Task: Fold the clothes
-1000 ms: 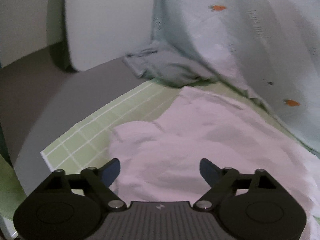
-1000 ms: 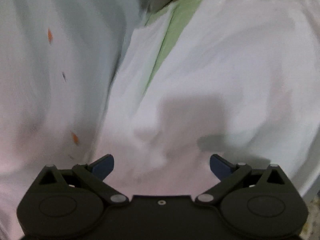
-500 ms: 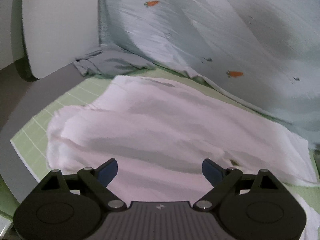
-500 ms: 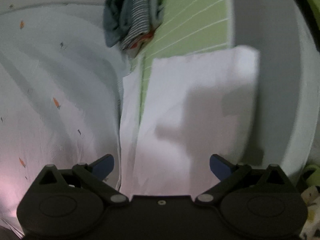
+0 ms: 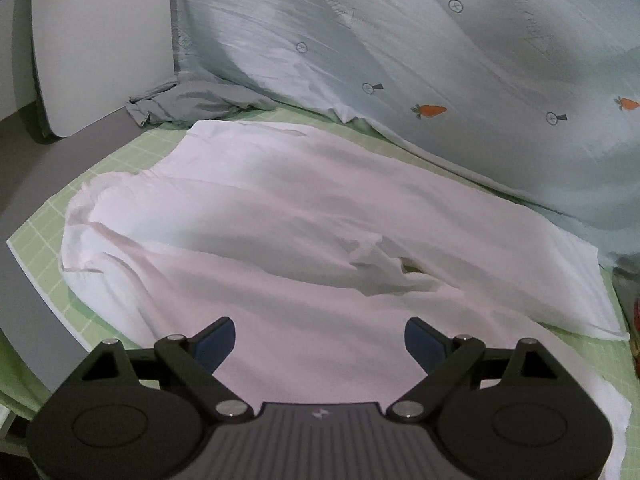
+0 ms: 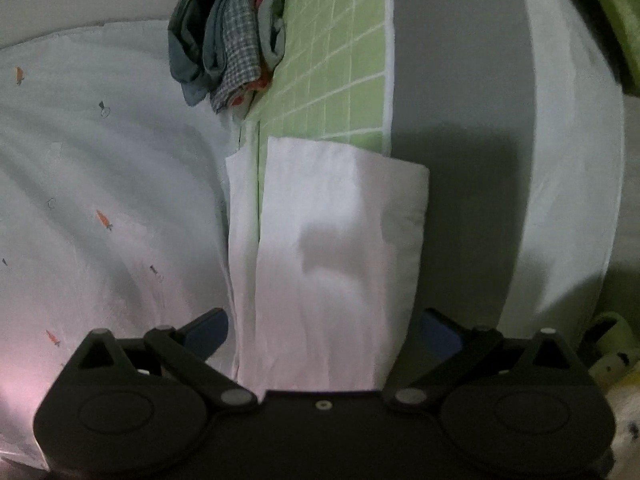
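A white garment (image 5: 280,208) lies spread and wrinkled on a green grid mat (image 5: 36,236), with a bunched fold near its middle. My left gripper (image 5: 320,340) is open and empty, above the garment's near edge. In the right wrist view one end of the white garment (image 6: 336,240) runs between the open jaws of my right gripper (image 6: 324,330), which holds nothing; a narrow strip lies beside it to the left.
A pale blue carrot-print quilt (image 5: 440,48) banks up behind the mat. A crumpled grey cloth (image 5: 188,102) lies at the far left by a white board (image 5: 100,40). A pile of checked and grey clothes (image 6: 228,48) sits at the mat's far end (image 6: 340,60).
Both grippers have pulled back and turned, so more of the garment and mat shows. The right view now shows the clothes pile clearly. Both stay open.
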Motion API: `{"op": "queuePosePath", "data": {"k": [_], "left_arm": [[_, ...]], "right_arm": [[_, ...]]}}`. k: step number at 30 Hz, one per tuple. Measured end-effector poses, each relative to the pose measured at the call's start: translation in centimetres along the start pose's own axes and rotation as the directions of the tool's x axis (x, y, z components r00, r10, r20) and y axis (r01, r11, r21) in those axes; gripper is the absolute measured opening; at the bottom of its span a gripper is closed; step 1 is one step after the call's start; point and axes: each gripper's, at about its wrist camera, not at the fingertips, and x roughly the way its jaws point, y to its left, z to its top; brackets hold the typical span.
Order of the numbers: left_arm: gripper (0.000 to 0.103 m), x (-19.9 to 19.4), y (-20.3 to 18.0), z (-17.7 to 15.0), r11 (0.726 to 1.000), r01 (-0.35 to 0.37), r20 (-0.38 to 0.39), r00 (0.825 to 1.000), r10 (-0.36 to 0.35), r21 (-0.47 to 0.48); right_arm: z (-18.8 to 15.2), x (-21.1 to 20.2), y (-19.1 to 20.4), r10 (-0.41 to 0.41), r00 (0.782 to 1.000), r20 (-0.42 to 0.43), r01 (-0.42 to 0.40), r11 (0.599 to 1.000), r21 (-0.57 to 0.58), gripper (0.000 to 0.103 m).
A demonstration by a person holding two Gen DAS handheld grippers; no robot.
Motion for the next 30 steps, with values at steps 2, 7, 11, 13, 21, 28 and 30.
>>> {"op": "queuePosePath", "data": {"k": [2, 7, 11, 13, 21, 28, 30], "left_arm": [[0.092, -0.2, -0.4, -0.2, 1.0, -0.001, -0.004, 1.0, 0.001, 0.001], [0.092, -0.7, -1.1, -0.5, 1.0, 0.003, -0.001, 1.0, -0.003, 0.005], [0.092, -0.6, -1.2, -0.6, 1.0, 0.007, -0.015, 1.0, -0.007, -0.003], [0.092, -0.6, -1.1, -0.5, 1.0, 0.007, -0.016, 1.0, -0.007, -0.005], [0.092, 0.0, -1.1, 0.0, 1.0, 0.001, -0.014, 1.0, -0.001, -0.012], [0.092, 0.7, -0.6, 0.4, 0.999, 0.031, -0.032, 0.999, -0.032, -0.041], [0.092, 0.9, -0.4, 0.6, 0.999, 0.034, -0.033, 0.999, -0.035, -0.042]], "right_arm": [[0.2, 0.8, 0.2, 0.005, 1.0, -0.019, -0.006, 1.0, -0.014, 0.103], [0.5, 1.6, 0.4, 0.062, 0.998, -0.023, -0.062, 0.998, -0.018, 0.103], [0.4, 1.9, 0.3, 0.101, 0.995, -0.019, -0.101, 0.995, -0.003, 0.103], [0.2, 2.0, 0.3, 0.075, 0.997, -0.02, -0.075, 0.997, -0.002, 0.103], [-0.6, 2.6, 3.1, -0.14, 0.99, -0.027, 0.134, 0.98, -0.144, 0.103], [-0.7, 1.9, 1.5, -0.036, 0.999, -0.022, 0.036, 0.999, -0.006, 0.096], [-1.0, 2.1, 1.1, -0.017, 1.0, -0.02, 0.017, 0.999, 0.027, 0.092]]}}
